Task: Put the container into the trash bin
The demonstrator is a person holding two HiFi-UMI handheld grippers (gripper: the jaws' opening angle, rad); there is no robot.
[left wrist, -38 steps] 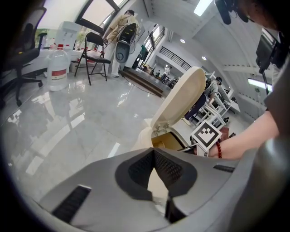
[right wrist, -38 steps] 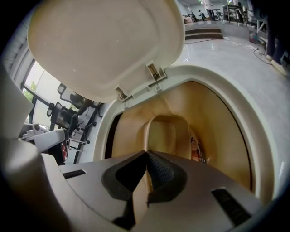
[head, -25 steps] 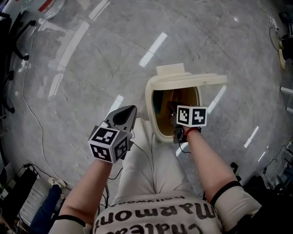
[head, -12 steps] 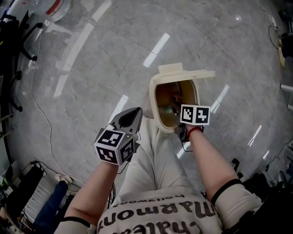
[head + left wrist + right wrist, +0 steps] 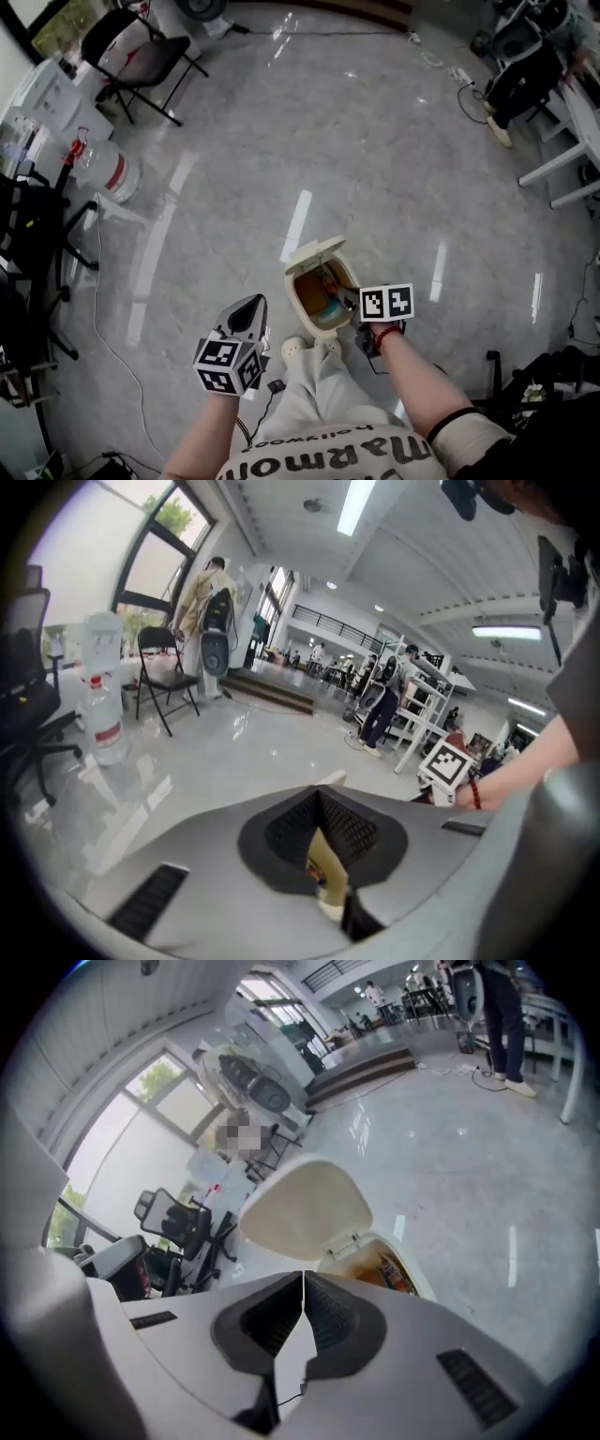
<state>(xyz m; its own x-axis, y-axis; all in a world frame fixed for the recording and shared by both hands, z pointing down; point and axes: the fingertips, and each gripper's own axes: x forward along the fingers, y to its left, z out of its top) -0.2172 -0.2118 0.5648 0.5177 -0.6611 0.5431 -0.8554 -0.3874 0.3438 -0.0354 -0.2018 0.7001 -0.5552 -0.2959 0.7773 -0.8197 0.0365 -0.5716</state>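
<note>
A cream trash bin [image 5: 302, 300] stands on the grey floor with its lid [image 5: 310, 253] tipped up and open. A colourful container [image 5: 326, 298] lies inside it; the right gripper view also shows this container [image 5: 397, 1274] under the raised lid [image 5: 305, 1208]. My right gripper [image 5: 355, 300] hangs at the bin's right rim, jaws shut and empty, tips [image 5: 303, 1276] pressed together. My left gripper [image 5: 244, 322] is held left of the bin, pointing away from me, also shut [image 5: 320, 796] with nothing in it.
The person's legs and a white shoe [image 5: 294, 349] are just in front of the bin. A black chair [image 5: 141, 47], a water jug [image 5: 108, 171] and a floor cable [image 5: 97, 309] are at the left. White desk legs [image 5: 562, 169] stand far right.
The head view has pulled back, so the bin looks smaller and more floor shows. Both grippers stay shut; the right one stays by the bin's rim.
</note>
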